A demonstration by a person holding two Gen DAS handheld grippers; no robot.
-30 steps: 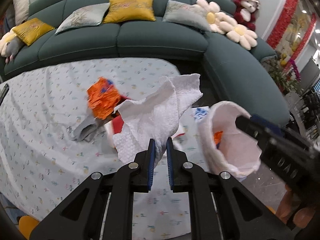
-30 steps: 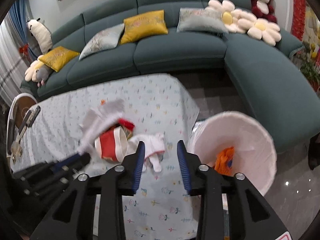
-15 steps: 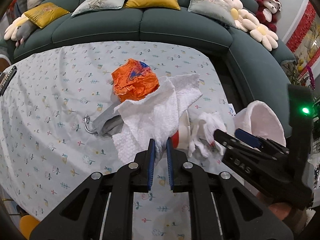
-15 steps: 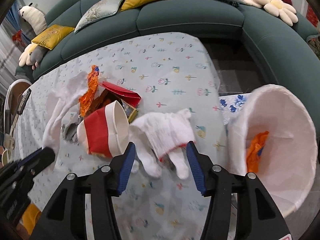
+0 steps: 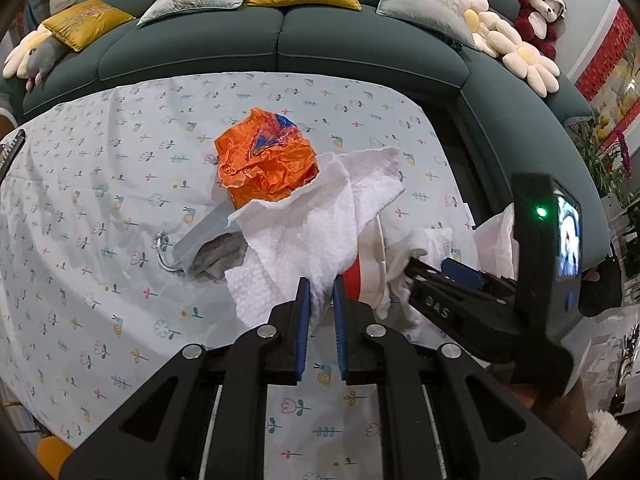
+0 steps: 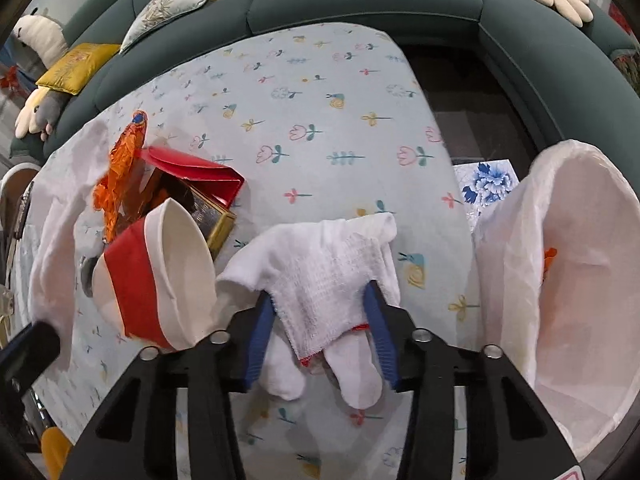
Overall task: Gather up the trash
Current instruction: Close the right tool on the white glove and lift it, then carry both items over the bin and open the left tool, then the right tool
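My left gripper (image 5: 319, 286) is shut on a white paper towel (image 5: 316, 224) and holds it above the table. My right gripper (image 6: 320, 304) is open, its fingers on either side of a white knit glove (image 6: 324, 268) that lies on the floral tablecloth (image 6: 304, 92). A red and white paper cup (image 6: 156, 276) lies on its side to the left of the glove. An orange crumpled wrapper (image 5: 264, 160) and a grey pouch (image 5: 208, 244) lie behind the towel. A bin lined with a white bag (image 6: 560, 264) stands at the right table edge, with orange trash inside.
A red box (image 6: 196, 172) with a gold-edged item lies behind the cup. A blue and white patterned card (image 6: 486, 184) sits by the bin. A green sofa (image 5: 320, 36) with cushions curves round the table's far side and right.
My right gripper has moved forward and down, so its open fingers now straddle the white glove. My left gripper still holds the paper towel, lower over the table.
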